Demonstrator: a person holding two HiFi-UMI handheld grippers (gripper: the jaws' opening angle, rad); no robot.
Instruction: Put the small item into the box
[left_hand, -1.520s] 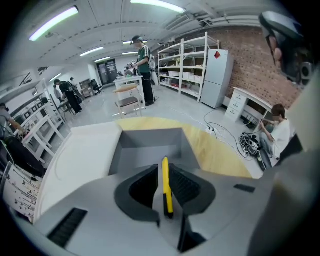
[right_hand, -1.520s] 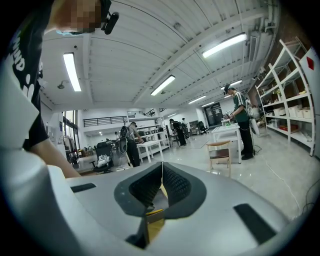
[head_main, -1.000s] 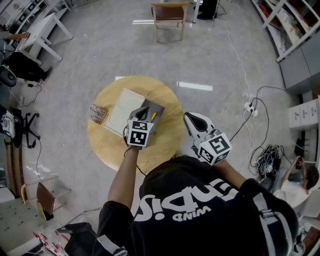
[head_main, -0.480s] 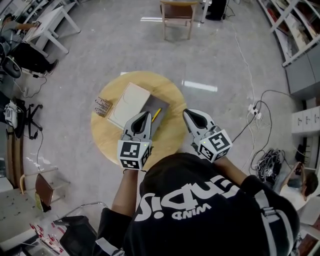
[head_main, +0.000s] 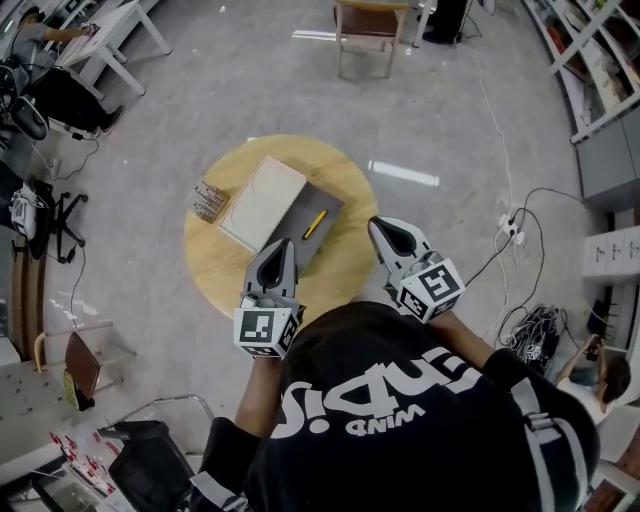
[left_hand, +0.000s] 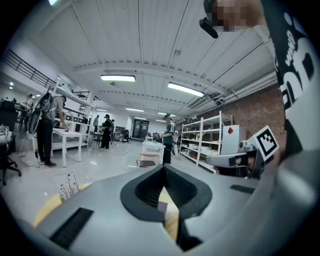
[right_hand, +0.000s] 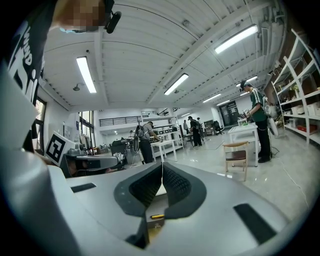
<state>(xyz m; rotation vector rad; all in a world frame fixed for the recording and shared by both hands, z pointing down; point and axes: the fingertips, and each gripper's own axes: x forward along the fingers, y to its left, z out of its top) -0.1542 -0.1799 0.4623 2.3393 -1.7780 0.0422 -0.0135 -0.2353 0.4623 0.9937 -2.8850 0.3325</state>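
Yellow item (head_main: 315, 224) lies in grey box (head_main: 325, 207) on worktop (head_main: 220, 285), long axis diagonal, near-left to far-right. Left claw (head_main: 283, 244) and right claw (head_main: 380, 226) are pressed together, empty.

bright ceiling strip lights (right_hand: 85, 74), floor glare (head_main: 403, 173); heavy fisheye warp at edges, near fingers blurred.

Black T-shirt (head_main: 400, 430) with white lettering; grey left gripper (head_main: 282, 246) and right gripper (head_main: 384, 228) carry black-and-white marker cubes (head_main: 262, 331).
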